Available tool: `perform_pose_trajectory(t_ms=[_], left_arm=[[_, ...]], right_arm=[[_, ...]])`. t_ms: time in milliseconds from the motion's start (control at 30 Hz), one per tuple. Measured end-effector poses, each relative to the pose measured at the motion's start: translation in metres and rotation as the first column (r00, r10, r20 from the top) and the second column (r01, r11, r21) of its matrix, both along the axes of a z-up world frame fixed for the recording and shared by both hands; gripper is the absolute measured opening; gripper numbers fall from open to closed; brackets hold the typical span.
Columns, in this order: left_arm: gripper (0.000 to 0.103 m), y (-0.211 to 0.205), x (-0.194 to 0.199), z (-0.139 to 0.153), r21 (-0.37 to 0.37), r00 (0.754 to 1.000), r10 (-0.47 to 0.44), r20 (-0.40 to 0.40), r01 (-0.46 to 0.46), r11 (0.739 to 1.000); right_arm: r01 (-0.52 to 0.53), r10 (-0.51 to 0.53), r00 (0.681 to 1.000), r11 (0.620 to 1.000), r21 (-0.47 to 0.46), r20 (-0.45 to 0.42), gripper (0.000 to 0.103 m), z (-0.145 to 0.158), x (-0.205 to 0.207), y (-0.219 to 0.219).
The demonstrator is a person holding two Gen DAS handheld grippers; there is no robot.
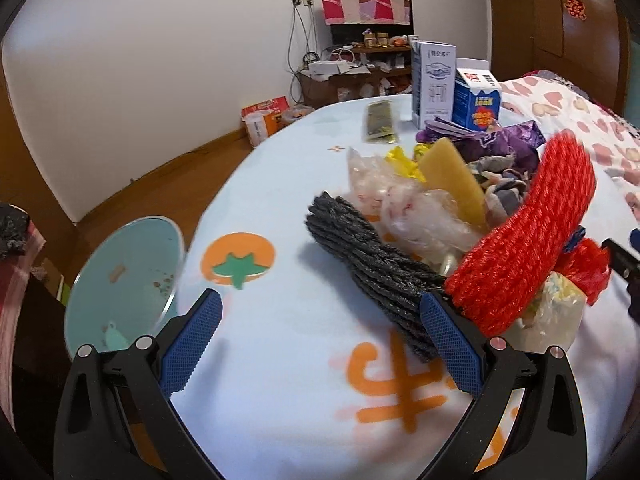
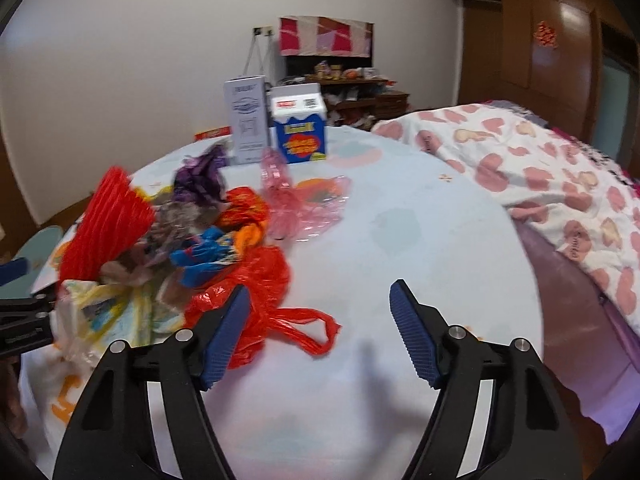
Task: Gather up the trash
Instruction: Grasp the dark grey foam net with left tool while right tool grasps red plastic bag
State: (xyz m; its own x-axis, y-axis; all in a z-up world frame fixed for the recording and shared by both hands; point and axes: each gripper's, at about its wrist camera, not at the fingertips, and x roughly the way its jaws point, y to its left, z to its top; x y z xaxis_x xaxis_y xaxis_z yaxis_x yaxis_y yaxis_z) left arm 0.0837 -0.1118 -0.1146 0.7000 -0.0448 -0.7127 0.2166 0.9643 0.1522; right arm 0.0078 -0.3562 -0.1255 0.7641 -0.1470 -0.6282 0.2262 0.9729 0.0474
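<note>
Left wrist view: your left gripper [image 1: 320, 316] stands with its jaws spread wide and nothing pinched between them; it hangs over the pale printed tablecloth [image 1: 288, 360]. The trash pile lies to the right and just beyond. A dark grey mesh bundle [image 1: 368, 264] rests against the inner face of your right-hand finger [image 1: 448, 344]; whether they touch cannot be told. A red mesh net [image 1: 532, 236] leans over that bundle, with crumpled clear plastic [image 1: 404, 208] and a yellow slab [image 1: 456, 180] behind it. Purple wrappers [image 1: 508, 140] lie farther back. Two cartons, a grey-white one [image 1: 434, 80] and a blue one [image 1: 478, 98], stand upright at the far side. A pale blue round bin [image 1: 120, 284] sits at the near left, off the table's edge. Right wrist view: your right gripper [image 2: 320, 328] has its jaws apart, gripping nothing. An orange-red plastic bag [image 2: 256, 296] lies beside the left finger [image 2: 226, 336], one handle loop trailing into the gap without being pinched. The rest of the pile sits left and far: the red net [image 2: 108, 220], a blue-orange wrapper [image 2: 212, 252], a pink film bag [image 2: 304, 204]. A heart-patterned blanket [image 2: 540, 176] lies at right.
</note>
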Motion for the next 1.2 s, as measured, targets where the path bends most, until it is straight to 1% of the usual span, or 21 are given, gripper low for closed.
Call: perform_pose_trajectory(t_ms=[67,167,200,267,333,433,533,600,700,800,867,1000,1067,1167,1200], left_arm=[[0.097,-0.003,0.002,-0.003,-0.003,1.000,-0.011,-0.008,0.011,1.000],[0.098,-0.003,0.004,-0.008,0.008,1.000,-0.012,-0.014,0.013,1.000],[0.098,-0.001,0.005,-0.009,0.030,1.000,-0.003,-0.010,0.004,1.000],[0.098,0.004,0.007,-0.010,0.055,1.000,0.012,-0.013,-0.012,0.998],[0.097,0.015,0.011,-0.011,0.078,0.999,0.041,-0.014,-0.040,0.996],[0.097,0.033,0.018,-0.010,0.087,0.996,0.086,-0.025,-0.083,0.993],[0.097,0.048,0.022,-0.005,0.069,0.993,0.117,-0.020,-0.115,0.991],[0.097,0.053,0.021,0.002,0.027,0.992,0.125,-0.023,-0.125,0.992],[0.097,0.044,0.016,0.011,-0.014,0.993,0.117,-0.010,-0.117,0.993],[0.097,0.032,0.012,0.012,-0.065,0.995,0.095,-0.026,-0.096,0.993],[0.097,0.021,0.016,0.009,-0.069,0.996,0.082,-0.037,-0.084,0.994],[0.097,0.005,0.023,-0.008,-0.045,0.996,0.063,-0.066,-0.066,0.997],[0.097,0.005,0.022,-0.014,-0.052,0.995,0.061,-0.075,-0.065,0.997],[0.097,0.009,0.024,-0.018,-0.072,0.995,0.051,-0.088,-0.057,0.996],[0.095,0.010,0.025,-0.018,-0.091,0.995,0.041,-0.096,-0.050,0.995]], right_arm=[[-0.039,0.039,0.999,0.999,0.000,-0.035,0.070,-0.004,0.005,0.005],[-0.062,0.063,0.997,0.998,0.011,-0.049,0.069,-0.006,0.006,0.008],[-0.058,0.059,0.997,0.998,0.017,-0.055,0.069,-0.007,0.007,0.007],[-0.032,0.031,0.998,0.999,-0.006,-0.062,0.069,-0.006,0.006,0.006],[-0.008,0.007,0.999,1.000,-0.016,-0.050,0.069,-0.004,0.004,0.003],[0.014,-0.014,1.000,1.000,-0.004,-0.025,0.069,0.001,0.000,-0.003],[0.015,-0.015,1.000,1.000,-0.001,0.003,0.070,0.009,-0.005,-0.001],[0.009,-0.009,1.000,1.000,-0.001,0.023,0.070,0.015,-0.008,0.003],[-0.001,0.001,0.999,1.000,-0.004,0.040,0.070,0.020,-0.010,0.008],[-0.021,0.021,0.999,1.000,-0.007,0.025,0.069,0.018,-0.008,0.014],[-0.043,0.043,0.999,0.999,0.006,0.002,0.069,0.011,-0.004,0.018],[-0.084,0.087,0.995,0.995,0.049,-0.052,0.067,-0.004,0.005,0.022],[-0.086,0.092,0.992,0.994,0.069,-0.082,0.059,-0.011,0.010,0.020],[-0.089,0.099,0.990,0.991,0.098,-0.096,0.051,-0.014,0.013,0.018],[-0.097,0.108,0.989,0.990,0.107,-0.104,0.042,-0.016,0.014,0.018]])
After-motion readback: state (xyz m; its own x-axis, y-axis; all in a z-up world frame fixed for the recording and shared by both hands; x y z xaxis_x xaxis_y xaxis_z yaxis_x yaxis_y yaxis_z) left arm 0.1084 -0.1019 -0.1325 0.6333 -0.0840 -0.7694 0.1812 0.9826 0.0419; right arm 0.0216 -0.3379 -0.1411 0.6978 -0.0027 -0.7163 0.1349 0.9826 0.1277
